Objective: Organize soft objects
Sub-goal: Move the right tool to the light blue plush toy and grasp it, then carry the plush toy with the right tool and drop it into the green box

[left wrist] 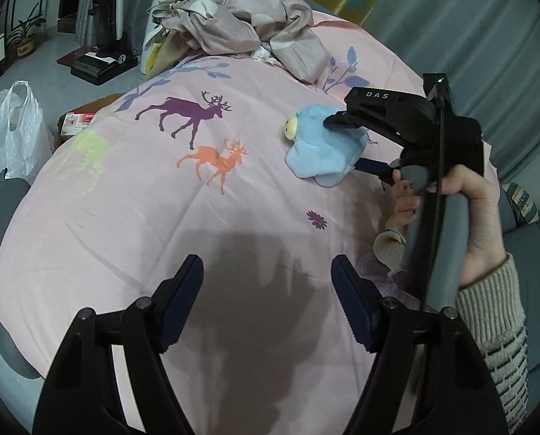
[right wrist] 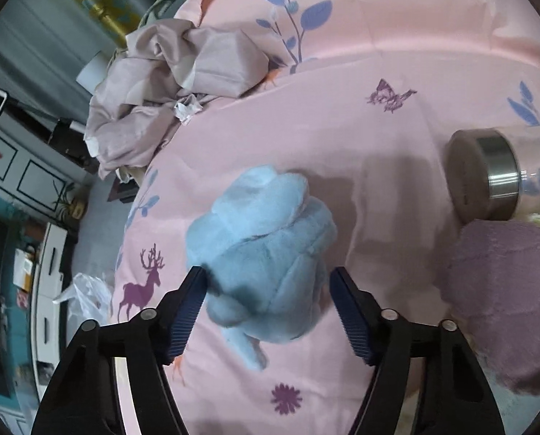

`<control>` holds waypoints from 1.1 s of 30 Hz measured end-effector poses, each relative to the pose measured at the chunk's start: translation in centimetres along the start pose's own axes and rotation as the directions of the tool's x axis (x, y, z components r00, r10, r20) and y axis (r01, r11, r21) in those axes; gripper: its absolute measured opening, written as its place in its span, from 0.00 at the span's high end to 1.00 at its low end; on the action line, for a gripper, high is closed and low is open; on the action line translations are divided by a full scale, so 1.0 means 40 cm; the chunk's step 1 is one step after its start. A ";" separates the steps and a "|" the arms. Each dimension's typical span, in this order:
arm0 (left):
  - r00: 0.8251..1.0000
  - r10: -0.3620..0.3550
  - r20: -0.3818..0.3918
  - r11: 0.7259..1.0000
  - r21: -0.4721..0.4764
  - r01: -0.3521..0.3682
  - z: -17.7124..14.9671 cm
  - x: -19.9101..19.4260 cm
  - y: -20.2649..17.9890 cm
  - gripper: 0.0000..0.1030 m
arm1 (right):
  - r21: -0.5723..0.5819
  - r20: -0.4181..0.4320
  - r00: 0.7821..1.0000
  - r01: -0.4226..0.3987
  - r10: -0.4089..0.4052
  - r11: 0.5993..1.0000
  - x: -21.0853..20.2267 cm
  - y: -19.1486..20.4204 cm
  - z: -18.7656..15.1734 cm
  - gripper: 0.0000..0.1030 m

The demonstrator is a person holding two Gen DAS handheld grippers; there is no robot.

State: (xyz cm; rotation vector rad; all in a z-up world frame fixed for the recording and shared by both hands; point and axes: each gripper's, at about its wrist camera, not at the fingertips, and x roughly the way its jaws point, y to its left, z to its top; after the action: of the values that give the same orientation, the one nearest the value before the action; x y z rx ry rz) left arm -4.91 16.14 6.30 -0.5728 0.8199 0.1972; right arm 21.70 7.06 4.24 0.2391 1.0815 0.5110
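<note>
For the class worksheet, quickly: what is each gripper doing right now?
Left gripper: open, holding nothing.
Right gripper: open, fingers either side of the blue plush toy, not clamped.

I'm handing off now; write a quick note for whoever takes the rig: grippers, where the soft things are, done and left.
Left hand-held gripper: open, empty, above the pink bedspread.
Right hand-held gripper: open, its jaws on either side of the blue plush, not closed on it.
Purple soft item lies right of the plush, by a bottle. Crumpled cloth is at the far end.
Done: nothing visibly sorted. Left: grip the plush, place it, then the rest.
</note>
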 end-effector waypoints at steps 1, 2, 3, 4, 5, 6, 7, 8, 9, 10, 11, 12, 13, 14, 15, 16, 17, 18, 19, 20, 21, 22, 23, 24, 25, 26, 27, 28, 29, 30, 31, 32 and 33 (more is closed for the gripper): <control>1.000 0.000 0.002 1.000 0.000 0.000 0.000 0.000 -0.001 0.30 | 0.005 -0.004 1.000 -0.010 0.010 1.000 0.003 -0.001 -0.001 0.39; 1.000 0.003 0.004 1.000 -0.003 -0.003 -0.001 -0.002 -0.001 0.30 | 0.005 0.003 1.000 -0.006 0.006 1.000 0.002 0.002 -0.004 0.41; 1.000 0.005 0.005 1.000 -0.007 -0.005 -0.002 -0.004 -0.002 0.30 | -0.002 0.017 1.000 -0.003 0.003 1.000 -0.006 0.008 -0.008 0.44; 1.000 0.005 0.006 1.000 -0.007 -0.005 -0.003 -0.007 -0.005 0.30 | -0.022 0.031 1.000 -0.001 0.002 1.000 -0.019 0.017 -0.015 0.48; 1.000 0.005 0.006 1.000 -0.007 -0.005 -0.004 -0.011 -0.008 0.30 | -0.035 0.034 0.999 -0.001 0.002 0.999 -0.024 0.020 -0.015 0.48; 1.000 0.000 0.009 1.000 -0.005 0.000 -0.006 -0.015 -0.010 0.30 | -0.052 0.034 0.999 -0.008 0.010 0.999 -0.042 0.024 -0.020 0.48; 1.000 -0.003 0.012 1.000 -0.004 0.003 -0.007 -0.019 -0.014 0.30 | -0.062 0.035 0.999 -0.027 0.029 0.998 -0.060 0.025 -0.025 0.48; 1.000 -0.005 0.015 1.000 -0.002 0.005 -0.009 -0.024 -0.019 0.30 | -0.064 0.037 0.998 -0.050 0.053 0.997 -0.081 0.023 -0.032 0.48; 1.000 -0.005 0.018 1.000 0.004 0.005 -0.012 -0.030 -0.026 0.30 | -0.067 0.035 0.996 -0.078 0.080 0.995 -0.109 0.019 -0.042 0.48; 1.000 -0.004 0.019 1.000 0.013 0.004 -0.014 -0.035 -0.034 0.30 | -0.073 0.035 0.994 -0.098 0.101 0.993 -0.138 0.016 -0.054 0.48; 1.000 -0.006 0.021 1.000 0.020 0.006 -0.017 -0.041 -0.041 0.30 | -0.084 0.037 0.993 -0.112 0.116 0.990 -0.168 0.012 -0.068 0.48; 1.000 -0.012 0.026 1.000 0.027 0.011 -0.020 -0.049 -0.049 0.30 | -0.106 0.040 0.990 -0.128 0.133 0.986 -0.214 0.005 -0.091 0.48; 0.999 -0.017 0.031 0.999 0.033 0.016 -0.025 -0.057 -0.056 0.30 | -0.124 0.042 0.989 -0.136 0.142 0.983 -0.244 0.000 -0.111 0.48; 0.999 -0.025 0.034 0.999 0.042 0.023 -0.030 -0.067 -0.065 0.29 | -0.140 0.041 0.988 -0.141 0.148 0.980 -0.269 -0.005 -0.128 0.48; 0.999 -0.032 0.034 0.998 0.048 0.030 -0.035 -0.073 -0.073 0.29 | -0.163 0.041 0.987 -0.146 0.154 0.976 -0.313 -0.017 -0.159 0.48; 0.999 -0.040 0.032 0.998 0.056 0.038 -0.040 -0.081 -0.081 0.28 | -0.174 0.042 0.987 -0.147 0.156 0.974 -0.333 -0.023 -0.175 0.48; 0.999 -0.045 0.030 0.997 0.062 0.043 -0.046 -0.087 -0.091 0.28 | -0.188 0.046 0.985 -0.156 0.168 0.970 -0.371 -0.040 -0.206 0.48; 0.998 -0.048 0.035 0.997 0.066 0.046 -0.052 -0.094 -0.100 0.28 | -0.192 0.045 0.983 -0.167 0.179 0.967 -0.395 -0.052 -0.225 0.48; 0.998 -0.053 0.044 0.996 0.069 0.050 -0.059 -0.103 -0.107 0.28 | -0.190 0.042 0.982 -0.174 0.185 0.966 -0.417 -0.067 -0.247 0.48; 0.997 -0.060 0.052 0.995 0.077 0.056 -0.064 -0.112 -0.116 0.28 | -0.186 0.037 0.981 -0.179 0.189 0.966 -0.439 -0.084 -0.267 0.48; 0.996 -0.072 0.055 0.994 0.088 0.067 -0.070 -0.120 -0.127 0.28 | -0.183 0.035 0.980 -0.184 0.194 0.966 -0.459 -0.102 -0.287 0.48; 0.995 -0.087 0.053 0.992 0.099 0.081 -0.077 -0.127 -0.136 0.27 | -0.175 0.033 0.980 -0.187 0.196 0.967 -0.477 -0.120 -0.304 0.48; 0.994 -0.097 0.050 0.990 0.107 0.092 -0.083 -0.132 -0.144 0.26 | -0.165 0.030 0.981 -0.183 0.190 0.969 -0.495 -0.142 -0.326 0.48; 0.993 -0.111 0.044 0.988 0.116 0.105 -0.089 -0.136 -0.153 0.25 | -0.158 0.026 0.983 -0.175 0.181 0.972 -0.503 -0.156 -0.342 0.48; 0.991 -0.129 0.034 0.984 0.128 0.124 -0.097 -0.139 -0.164 0.24 | -0.149 0.023 0.986 -0.160 0.165 0.976 -0.512 -0.172 -0.360 0.48; 0.989 -0.144 0.024 0.981 0.138 0.139 -0.104 -0.139 -0.173 0.24 | -0.139 0.020 0.990 -0.137 0.142 0.981 -0.517 -0.191 -0.383 0.48; 0.986 -0.165 0.004 0.975 0.151 0.163 -0.111 -0.136 -0.183 0.24 | -0.131 0.014 0.991 -0.128 0.131 0.983 -0.519 -0.208 -0.400 0.48; 0.981 -0.192 -0.017 0.969 0.156 0.193 -0.118 -0.133 -0.190 0.24 | -0.116 0.003 0.992 -0.125 0.126 0.985 -0.517 -0.225 -0.415 0.48; 0.971 -0.236 -0.041 0.959 0.150 0.239 -0.125 -0.128 -0.193 0.24 | -0.098 -0.012 0.992 -0.124 0.123 0.987 -0.511 -0.242 -0.428 0.48; 0.955 -0.289 -0.070 0.946 0.128 0.296 -0.133 -0.119 -0.193 0.23 | -0.075 -0.033 0.992 -0.126 0.124 0.989 -0.503 -0.262 -0.442 0.48; 0.941 -0.323 -0.098 0.936 0.111 0.333 -0.143 -0.108 -0.194 0.23 | -0.054 -0.046 0.991 -0.130 0.128 0.990 -0.497 -0.279 -0.458 0.48; 0.932 -0.342 -0.120 0.928 0.113 0.355 -0.153 -0.096 -0.202 0.23 | -0.031 -0.054 0.990 -0.131 0.129 0.991 -0.489 -0.299 -0.469 0.48; 0.925 -0.347 -0.152 0.922 0.127 0.367 -0.164 -0.081 -0.213 0.24 | -0.013 -0.058 0.991 -0.125 0.124 0.992 -0.485 -0.315 -0.477 0.48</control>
State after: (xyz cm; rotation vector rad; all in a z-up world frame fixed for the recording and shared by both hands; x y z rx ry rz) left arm -8.02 5.59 8.55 -0.5834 0.8298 -0.2399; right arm 1.14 -14.77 5.20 0.2800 1.1216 0.6419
